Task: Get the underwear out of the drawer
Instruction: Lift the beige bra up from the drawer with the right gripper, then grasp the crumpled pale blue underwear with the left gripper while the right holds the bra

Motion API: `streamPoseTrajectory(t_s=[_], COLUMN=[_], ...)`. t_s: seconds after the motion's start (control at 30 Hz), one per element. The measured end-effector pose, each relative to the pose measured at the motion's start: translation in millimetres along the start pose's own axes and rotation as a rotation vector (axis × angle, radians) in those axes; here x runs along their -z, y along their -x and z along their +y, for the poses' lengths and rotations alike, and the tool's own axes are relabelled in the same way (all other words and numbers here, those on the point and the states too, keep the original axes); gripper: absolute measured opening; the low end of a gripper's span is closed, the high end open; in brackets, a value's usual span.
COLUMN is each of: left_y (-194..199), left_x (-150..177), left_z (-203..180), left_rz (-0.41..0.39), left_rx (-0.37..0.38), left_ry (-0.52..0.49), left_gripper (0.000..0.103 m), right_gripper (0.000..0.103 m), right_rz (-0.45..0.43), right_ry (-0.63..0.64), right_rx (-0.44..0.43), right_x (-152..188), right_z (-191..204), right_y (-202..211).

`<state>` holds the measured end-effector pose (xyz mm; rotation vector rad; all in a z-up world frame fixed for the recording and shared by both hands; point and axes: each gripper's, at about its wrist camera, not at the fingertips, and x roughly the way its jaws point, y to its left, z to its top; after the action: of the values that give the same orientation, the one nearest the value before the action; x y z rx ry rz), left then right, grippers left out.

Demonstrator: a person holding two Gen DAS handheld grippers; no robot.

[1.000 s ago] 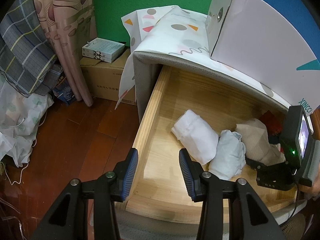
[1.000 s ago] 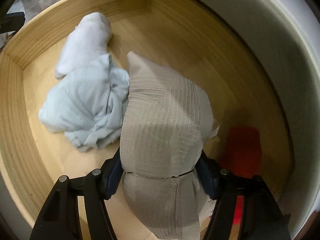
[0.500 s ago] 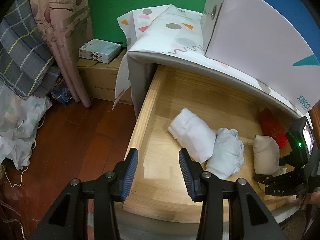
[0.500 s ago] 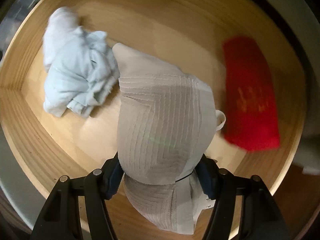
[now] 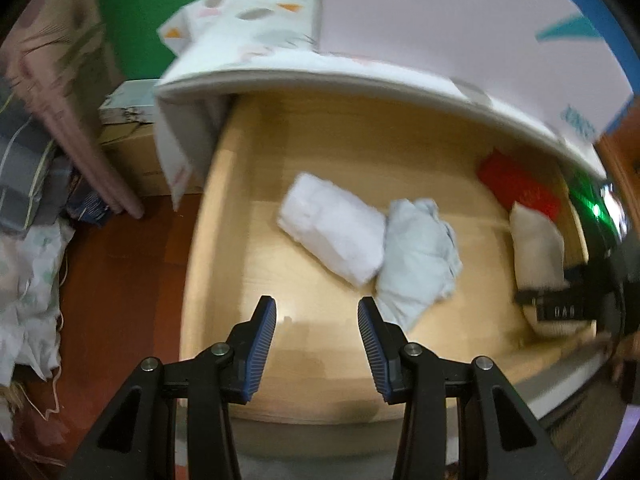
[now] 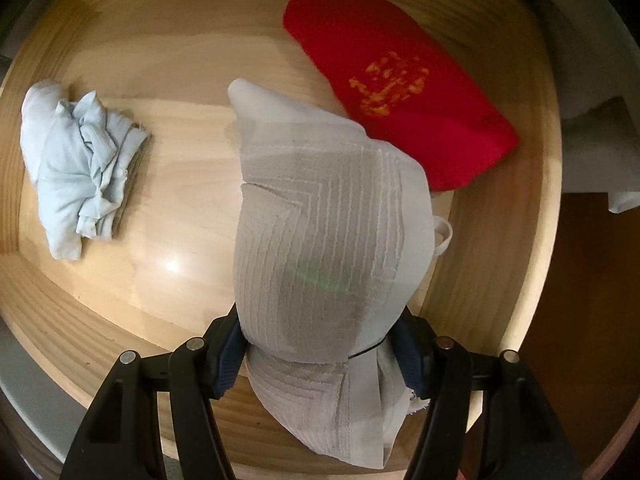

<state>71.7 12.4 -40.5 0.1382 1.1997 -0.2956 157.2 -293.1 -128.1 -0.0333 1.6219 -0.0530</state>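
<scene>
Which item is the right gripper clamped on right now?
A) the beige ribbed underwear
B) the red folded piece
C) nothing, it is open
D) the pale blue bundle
A: in the right wrist view the right gripper pinches the beige ribbed underwear between its fingers, while the red piece and the pale blue bundle lie apart in the drawer.

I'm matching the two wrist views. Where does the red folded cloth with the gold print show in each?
Left wrist: red folded cloth with gold print, far right, at the wooden drawer's back, behind the beige ribbed underwear.
Right wrist: upper right, behind that underwear.
Shared landmark: pale blue crumpled garment.
</scene>
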Motion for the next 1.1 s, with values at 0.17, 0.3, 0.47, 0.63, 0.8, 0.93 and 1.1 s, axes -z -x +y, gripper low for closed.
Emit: streamPoseTrajectory(t_s=[0.17, 0.3, 0.47, 0.63, 0.8, 0.93, 1.1], left_y=[-15.5, -28.1, -38.3, -56.2, -72.6, -79.6, -82.4], left_x=[0.9, -3.0, -23.8, -42.3, -54.8, -62.9, -66.6], left_z=[-23.0, -35.9, -49.5, -63.2, -65.9, -66.0, -69.5], left_rz=[0.097, 0.161, 0.171, 0.236, 0.261, 0.272, 0.266], left_rx=[0.052, 0.129, 0.154, 0.175, 0.137, 0.112, 0.089], left_ry=[-0.086, -0.054, -0.014, 0.0, 0.036, 0.056, 0.041], left_gripper=[0.043, 0.043, 0.043, 0.043, 0.046, 0.052, 0.059], right_gripper=[0.06, 0.061, 0.062, 0.062, 0.062, 0.063, 0.063], right_rz=[-0.003, -0.021, -0.021, -0.023, -0.022, -0.021, -0.021], right_ry=[-0.015, -0.024, -0.02, -0.018, -0.015, -0.015, -0.014], right_rx=[0.022, 0.002, 0.004, 0.003, 0.003, 0.004, 0.004], right_x=[11.4, 26.1, 42.0, 43.4, 42.3, 42.8, 44.3], right_z=[4.3, 11.8, 5.7, 17.7, 26.2, 27.9, 31.2], right_y=[-4.1, -8.6, -0.1, 6.3, -1.8, -3.6, -5.6])
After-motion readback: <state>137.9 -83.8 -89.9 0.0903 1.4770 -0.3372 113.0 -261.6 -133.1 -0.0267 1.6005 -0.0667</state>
